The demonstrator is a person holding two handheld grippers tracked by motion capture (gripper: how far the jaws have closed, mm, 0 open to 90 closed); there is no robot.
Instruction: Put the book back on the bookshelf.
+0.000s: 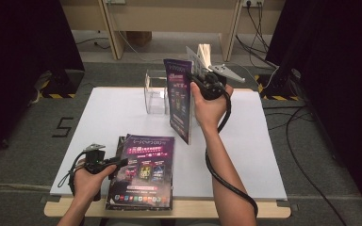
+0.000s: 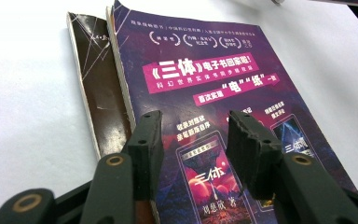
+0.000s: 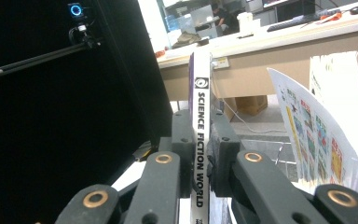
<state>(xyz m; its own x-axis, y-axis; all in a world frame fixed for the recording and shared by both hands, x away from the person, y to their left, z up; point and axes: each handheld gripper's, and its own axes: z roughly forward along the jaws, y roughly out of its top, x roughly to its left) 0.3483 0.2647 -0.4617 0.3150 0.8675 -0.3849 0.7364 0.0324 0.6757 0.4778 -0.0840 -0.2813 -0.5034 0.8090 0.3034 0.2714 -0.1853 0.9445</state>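
High view — white desk (image 1: 245, 155). The right gripper (image 1: 206, 82) is raised over the far middle and grasps a purple magazine (image 1: 179, 99) that stands upright, cover toward the left; its lower corner hangs just above the desk. The fingers themselves are hidden behind the hand and the pages. A clear box (image 1: 155, 92) stands just behind, partly covered by the magazine. The left gripper (image 1: 115, 162) rests at the near left, its tips at the edge of a stack of magazines (image 1: 143, 172) lying flat; the stack's near edge overhangs the desk.

Left gripper view — the fingers (image 2: 147, 140) stand apart, released, hovering over the top cover of the stack (image 2: 205, 84); whether they touch it is hard to tell. A darker second cover shows beneath at the left; the lower part is cut off.

Right gripper view — the fingers (image 3: 182, 140) are clenched on the magazine's white spine (image 3: 200, 116), lettered "SCIENCE FICTION WORLD". Loose pages fan out at the right, cut off by the frame.
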